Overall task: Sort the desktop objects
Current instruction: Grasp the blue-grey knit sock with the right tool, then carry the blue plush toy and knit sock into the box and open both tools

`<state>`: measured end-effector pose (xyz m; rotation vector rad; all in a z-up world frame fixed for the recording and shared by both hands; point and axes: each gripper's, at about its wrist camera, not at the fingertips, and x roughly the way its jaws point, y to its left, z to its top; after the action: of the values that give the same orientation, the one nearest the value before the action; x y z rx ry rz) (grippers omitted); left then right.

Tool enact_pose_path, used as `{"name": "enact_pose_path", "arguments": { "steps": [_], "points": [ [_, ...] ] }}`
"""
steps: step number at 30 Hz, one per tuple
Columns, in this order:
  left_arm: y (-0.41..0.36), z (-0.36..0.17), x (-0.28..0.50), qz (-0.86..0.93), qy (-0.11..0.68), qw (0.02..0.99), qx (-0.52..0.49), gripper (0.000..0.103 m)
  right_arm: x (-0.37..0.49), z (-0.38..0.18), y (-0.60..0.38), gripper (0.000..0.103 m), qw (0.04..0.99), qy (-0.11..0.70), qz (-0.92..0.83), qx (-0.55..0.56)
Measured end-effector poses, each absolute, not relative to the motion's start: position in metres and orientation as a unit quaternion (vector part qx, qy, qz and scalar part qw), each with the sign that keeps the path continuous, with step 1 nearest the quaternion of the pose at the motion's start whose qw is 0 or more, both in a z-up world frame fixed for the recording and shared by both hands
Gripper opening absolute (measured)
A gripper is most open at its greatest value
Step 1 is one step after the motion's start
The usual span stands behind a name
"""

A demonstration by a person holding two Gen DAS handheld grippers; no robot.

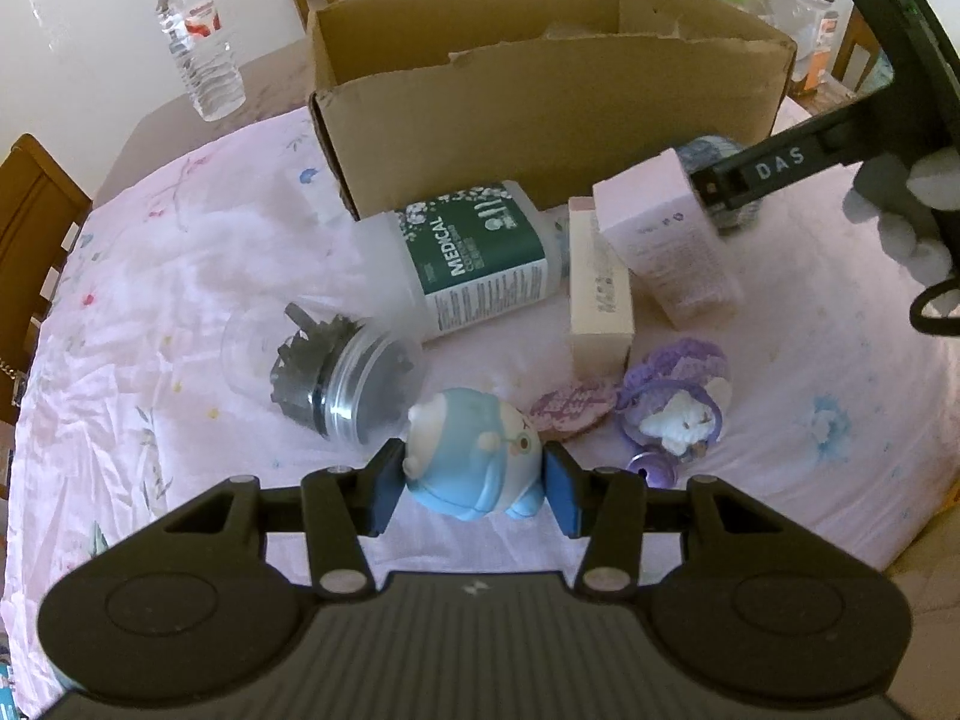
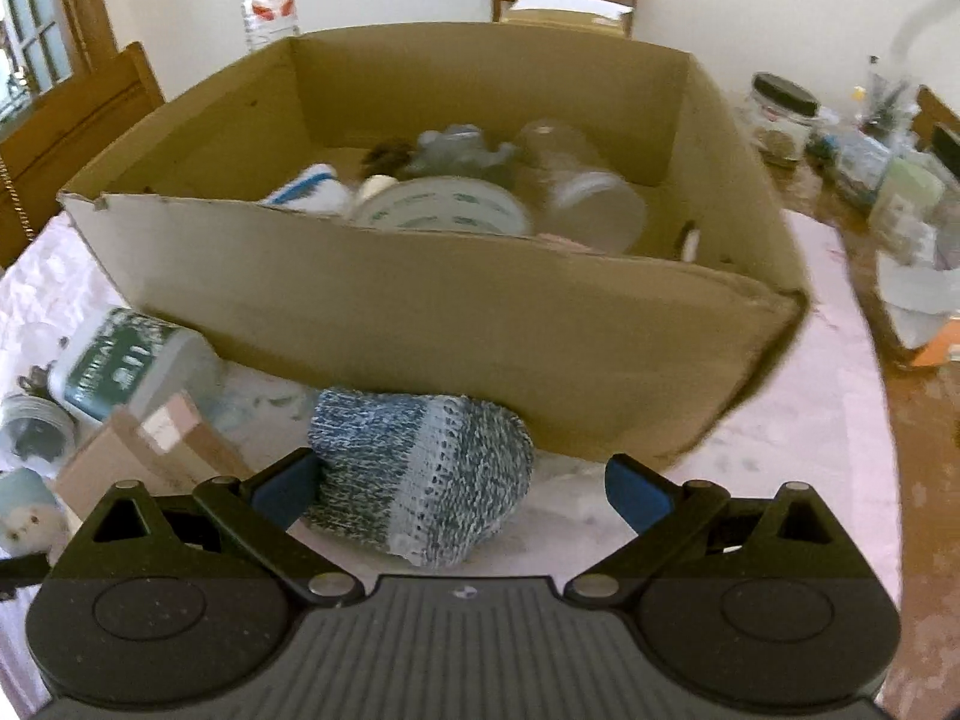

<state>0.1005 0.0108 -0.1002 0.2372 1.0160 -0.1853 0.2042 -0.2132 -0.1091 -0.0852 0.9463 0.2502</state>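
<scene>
- Left gripper (image 1: 474,483) — its blue pads closed against both sides of a pale-blue toy figure (image 1: 474,456), held just above the pink flowered cloth on the bench (image 1: 180,276).
- Just beyond it: one clear jar (image 1: 324,366) on its side with dark pieces inside; one white bottle (image 1: 474,258) lying down, green label reading "MEDICAL"; two pink cartons (image 1: 666,240); purple crochet pieces (image 1: 672,396).
- Right gripper (image 2: 462,489) — jaws wide apart around a blue-grey knitted piece (image 2: 420,474), the right pad clear of it, left contact unclear; "DAS" reads on its finger in the left view.
- Behind: one open cardboard box (image 2: 456,330) holding a tape roll (image 2: 444,204); one water bottle (image 1: 198,42) beyond.
</scene>
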Motion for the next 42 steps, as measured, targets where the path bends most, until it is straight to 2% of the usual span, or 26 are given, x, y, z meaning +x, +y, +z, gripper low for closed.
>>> {"name": "enact_pose_path", "arguments": {
  "steps": [12,15,18,24,42],
  "points": [
    [0.011,-0.098,0.102,-0.091,0.484,0.863,0.111,0.048,0.208,-0.110,-0.202,0.101,0.884,0.449,0.118,-0.060],
    [0.010,-0.093,0.101,-0.095,0.481,0.865,0.108,0.048,0.211,-0.113,-0.200,0.096,0.879,0.456,0.119,-0.071],
    [0.009,-0.087,0.100,-0.098,0.478,0.866,0.109,0.048,0.213,-0.114,-0.204,0.084,0.874,0.462,0.130,-0.075],
    [0.009,-0.071,0.099,-0.109,0.473,0.868,0.109,0.047,0.211,-0.104,-0.203,0.077,0.869,0.461,0.154,-0.098],
    [0.000,-0.019,0.116,-0.144,0.436,0.879,0.126,0.047,0.179,-0.031,-0.215,0.076,0.867,0.421,0.219,-0.152]
  ]
}}
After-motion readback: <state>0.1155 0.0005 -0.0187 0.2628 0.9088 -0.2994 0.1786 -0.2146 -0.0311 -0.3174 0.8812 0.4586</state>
